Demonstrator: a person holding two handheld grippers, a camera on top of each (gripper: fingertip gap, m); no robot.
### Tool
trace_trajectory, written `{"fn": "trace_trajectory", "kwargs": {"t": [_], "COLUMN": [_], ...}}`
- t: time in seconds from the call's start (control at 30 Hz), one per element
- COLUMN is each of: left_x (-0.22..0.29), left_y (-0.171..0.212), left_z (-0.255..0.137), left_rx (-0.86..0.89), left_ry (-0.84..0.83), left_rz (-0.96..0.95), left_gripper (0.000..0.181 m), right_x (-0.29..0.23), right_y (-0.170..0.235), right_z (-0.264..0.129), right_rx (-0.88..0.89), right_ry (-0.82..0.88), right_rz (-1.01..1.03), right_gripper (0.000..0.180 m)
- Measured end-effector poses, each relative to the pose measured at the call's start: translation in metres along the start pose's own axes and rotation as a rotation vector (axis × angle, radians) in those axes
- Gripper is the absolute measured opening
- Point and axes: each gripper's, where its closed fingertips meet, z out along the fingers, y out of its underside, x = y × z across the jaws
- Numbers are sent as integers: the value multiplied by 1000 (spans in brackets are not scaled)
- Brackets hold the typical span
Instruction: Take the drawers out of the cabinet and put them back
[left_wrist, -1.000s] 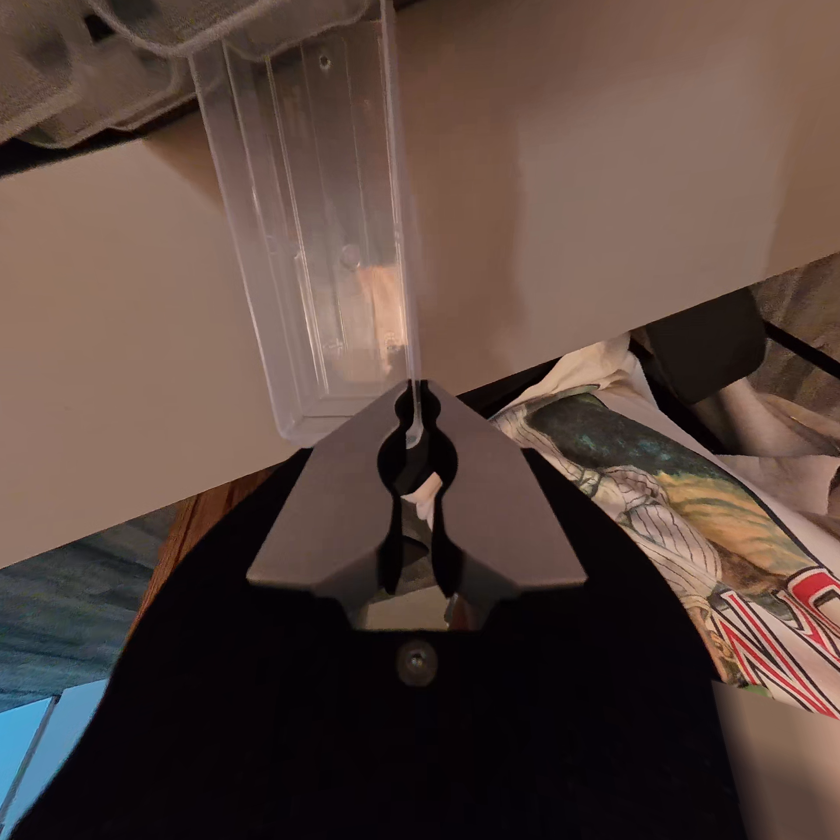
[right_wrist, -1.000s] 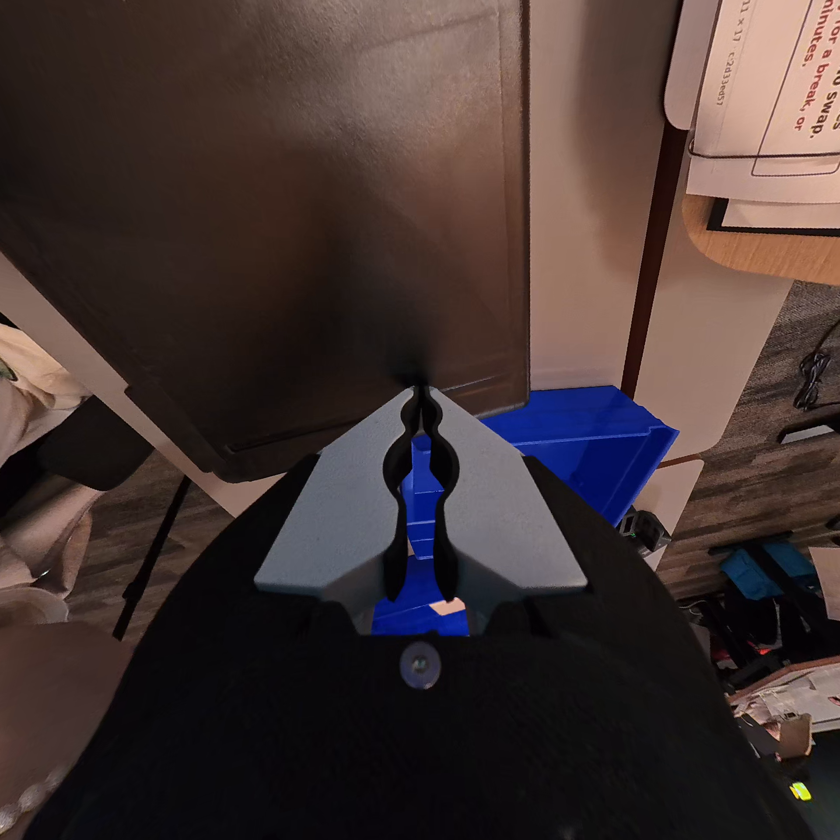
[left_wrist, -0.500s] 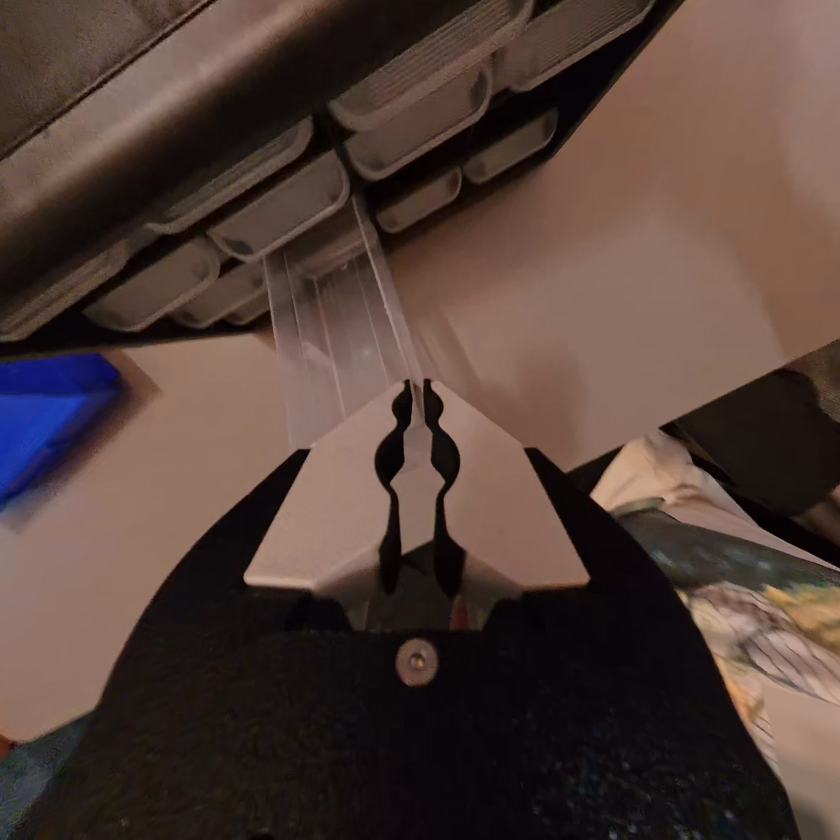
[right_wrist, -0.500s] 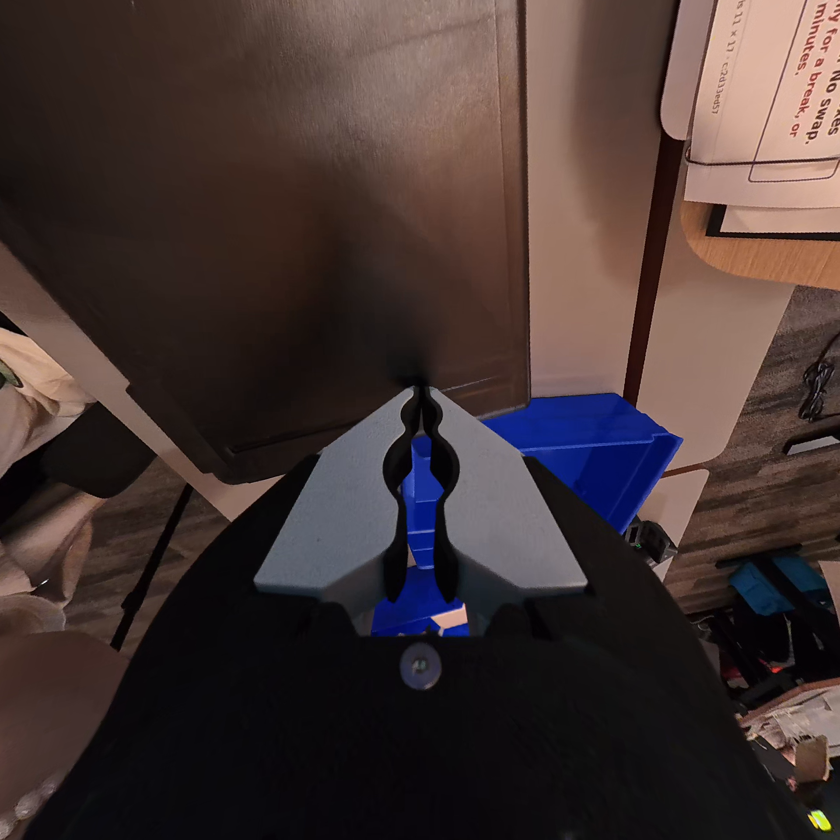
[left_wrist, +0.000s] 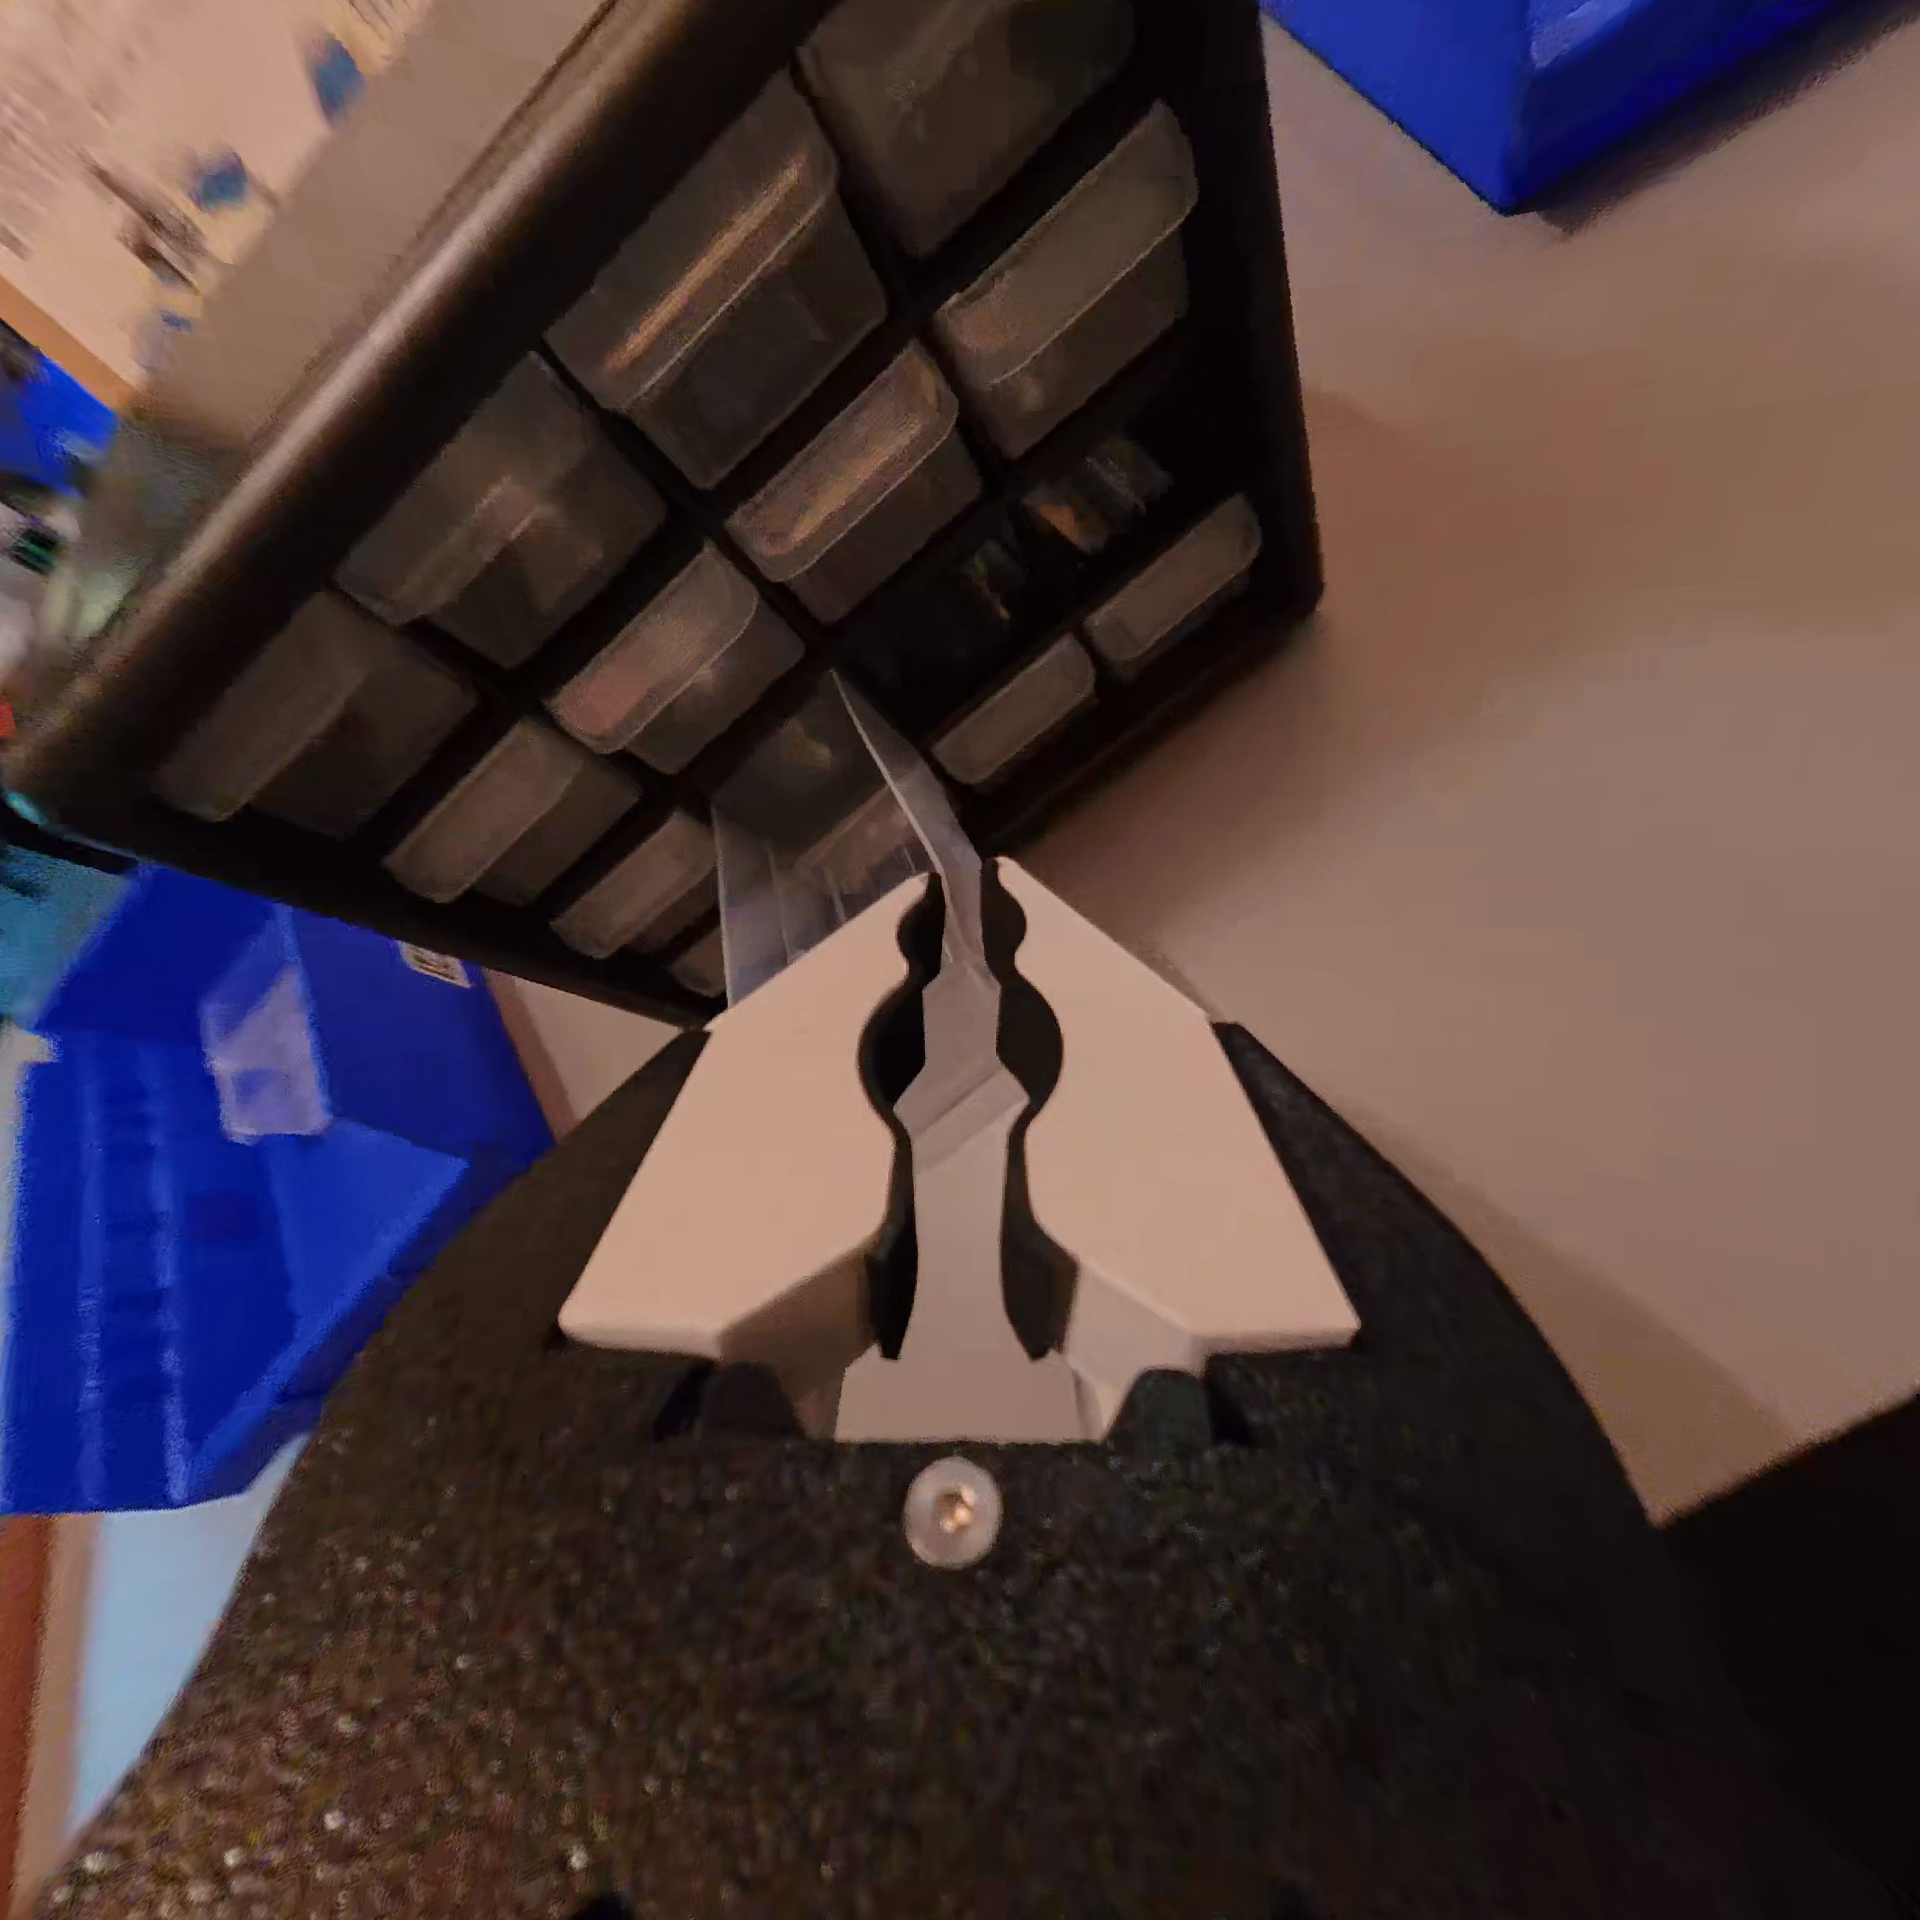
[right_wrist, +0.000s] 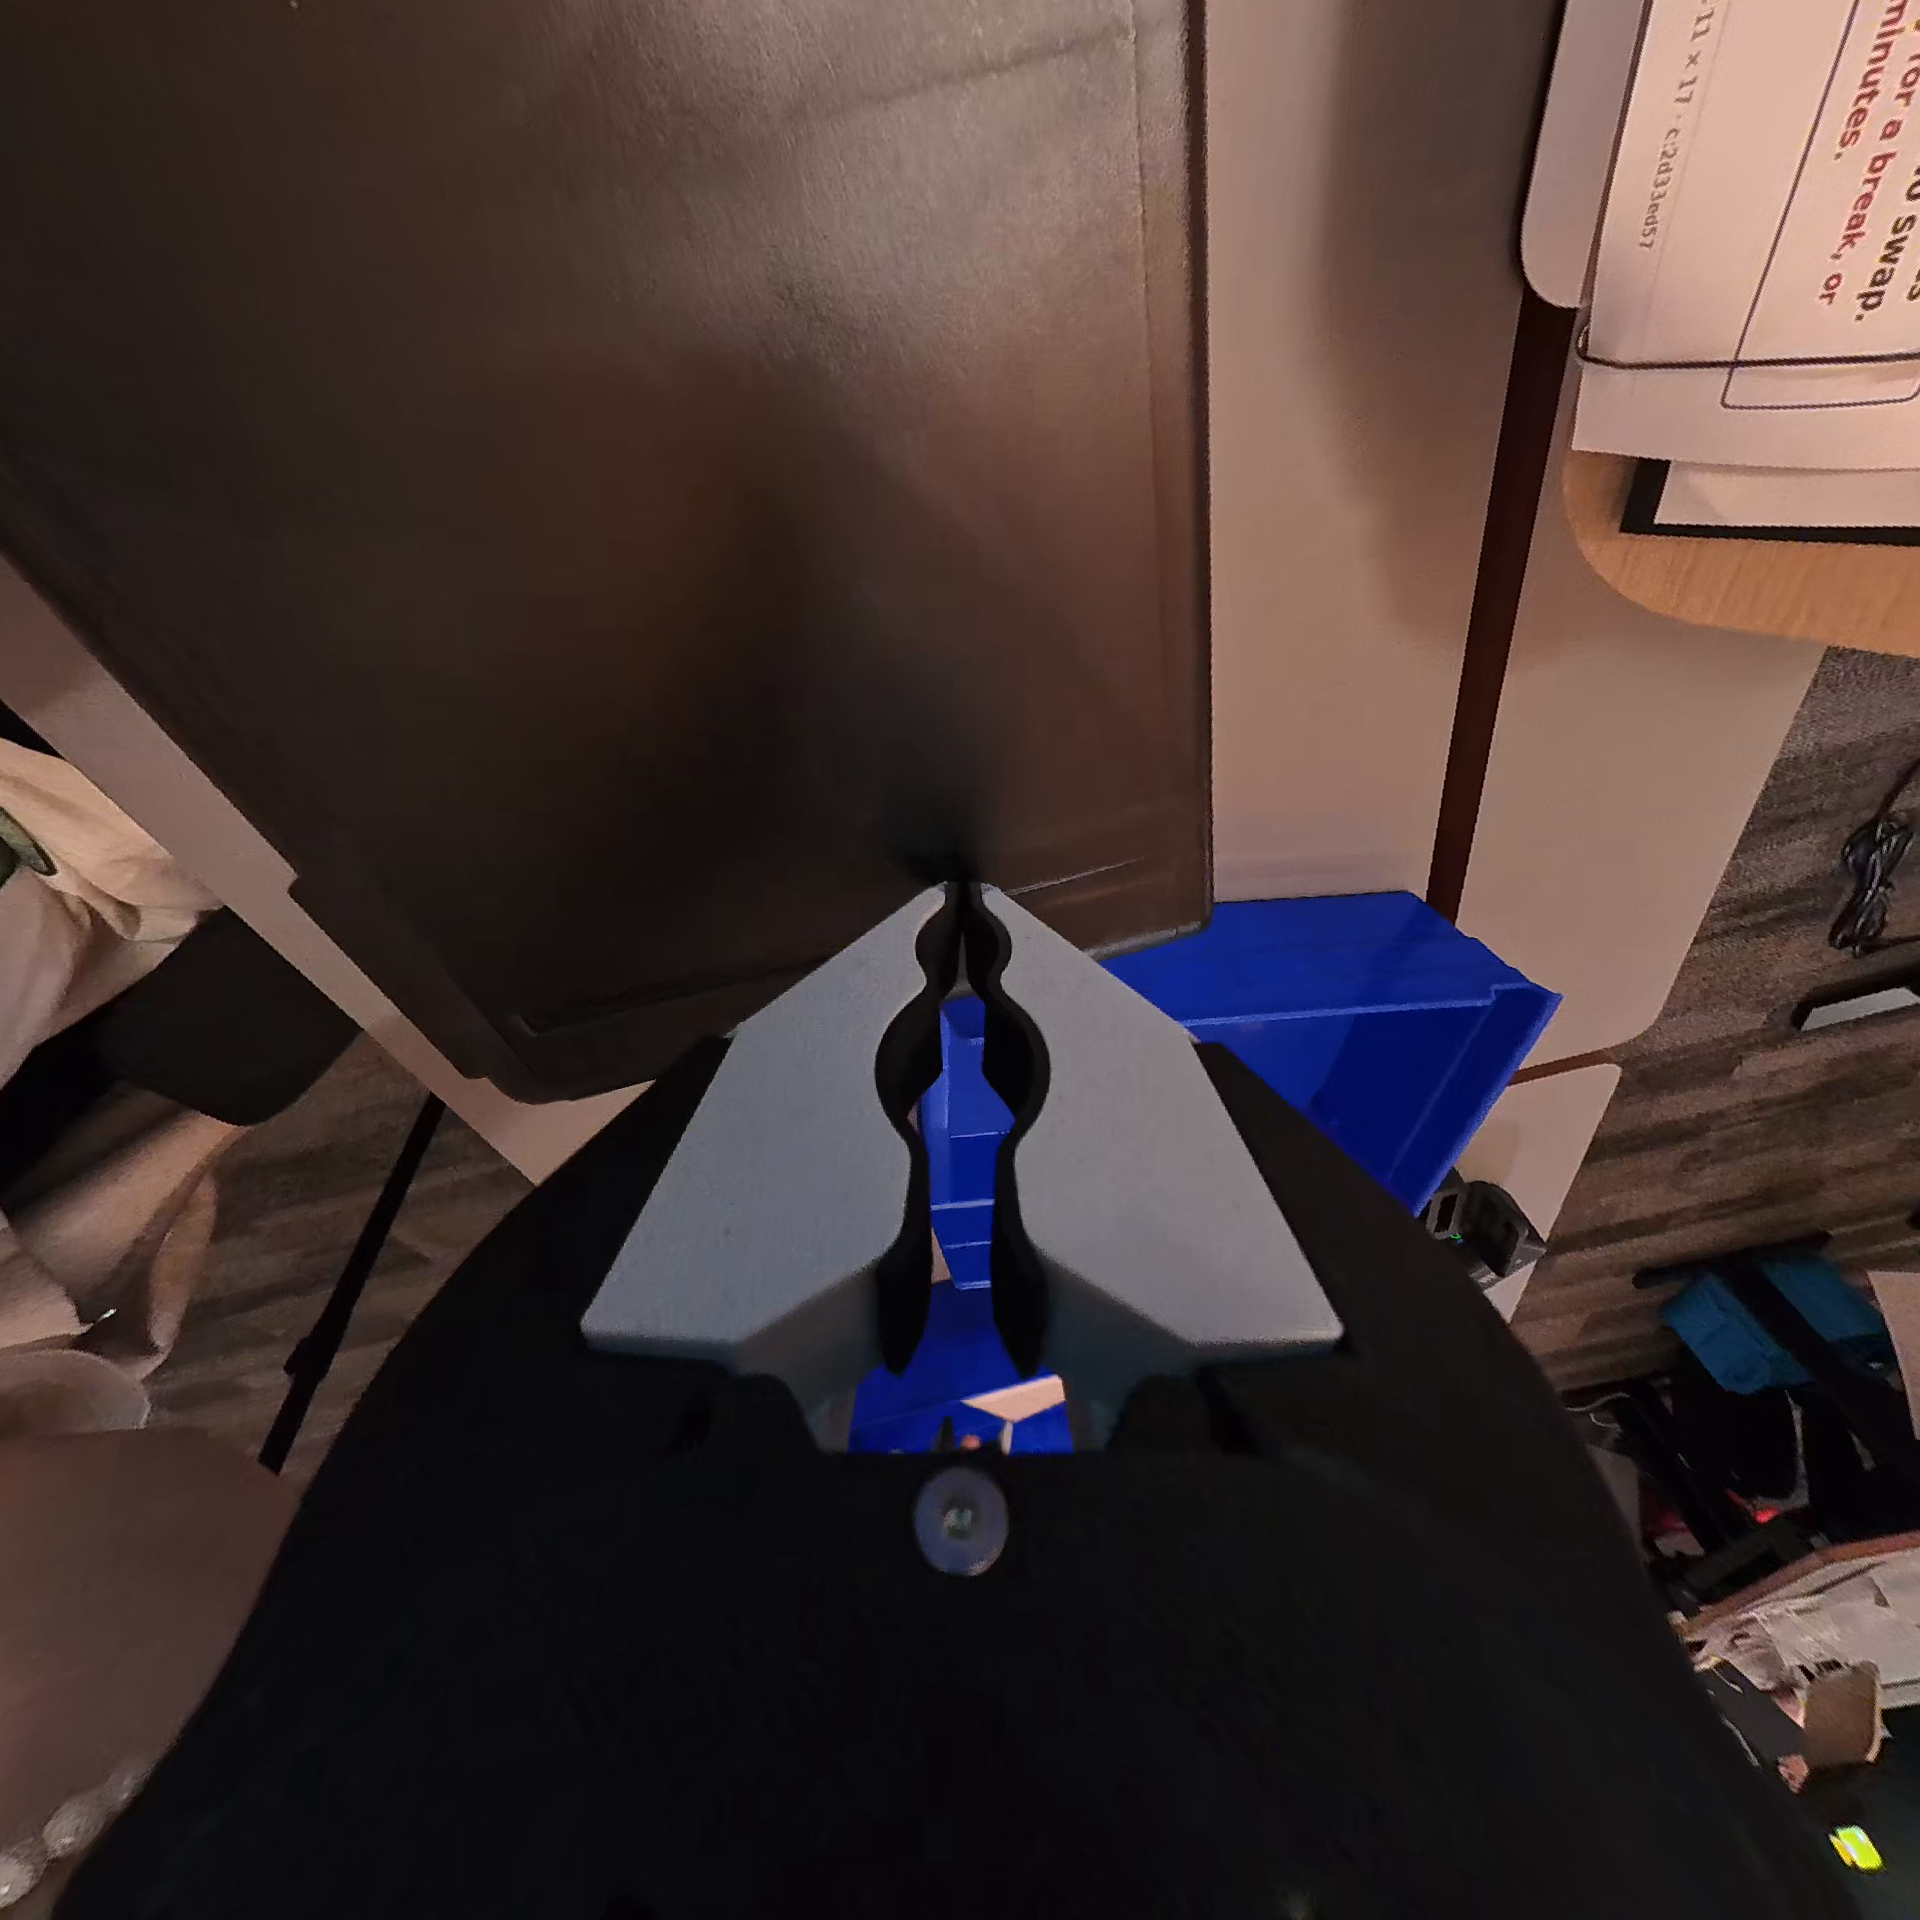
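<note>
Left gripper: the left gripper (left_wrist: 961, 883), grey-fingered on a black textured body, pinches the thin side wall of a clear plastic drawer (left_wrist: 914, 831); only that wall sits in the narrow gap.
Drawer: its far end meets the front of a black plastic small-parts cabinet (left_wrist: 1273, 436) at the lower rows; whether it has entered a slot is lost to motion blur.
Cabinet: a grid of translucent grey drawers (left_wrist: 727, 301) fills most slots; one dark open slot (left_wrist: 1049, 561) shows at lower right. It stands on a pale tabletop (left_wrist: 1558, 831).
Right gripper: the right gripper (right_wrist: 958, 894) has its tips pressed together and touching the cabinet's smooth black side panel (right_wrist: 623, 416), with nothing visible between them.
Bins: a blue plastic bin (left_wrist: 208, 1195) lies left of the cabinet with a clear drawer-like piece (left_wrist: 265, 1049) in it; a second blue bin (right_wrist: 1351, 1029) sits beyond the panel in the right wrist view.
Writing: a white printed sheet with red and black lettering (right_wrist: 1766, 208) hangs at upper right; a small label on the left bin is too blurred to read.
</note>
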Motion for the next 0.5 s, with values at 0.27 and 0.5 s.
{"fn": "trace_trajectory", "kwargs": {"t": [0.27,0.5], "left_x": [-4,-4], "left_y": [9,-4], "left_z": [6,13], "left_rx": [148,298], "left_ry": [-302,-460], "left_rz": [350,436], "left_gripper": [3,0], "right_x": [0,0], "right_y": [0,0], "right_z": [0,0], "right_rx": [27,23], "right_ry": [-12,-26], "right_rz": [15,19], "right_gripper": [0,0]}}
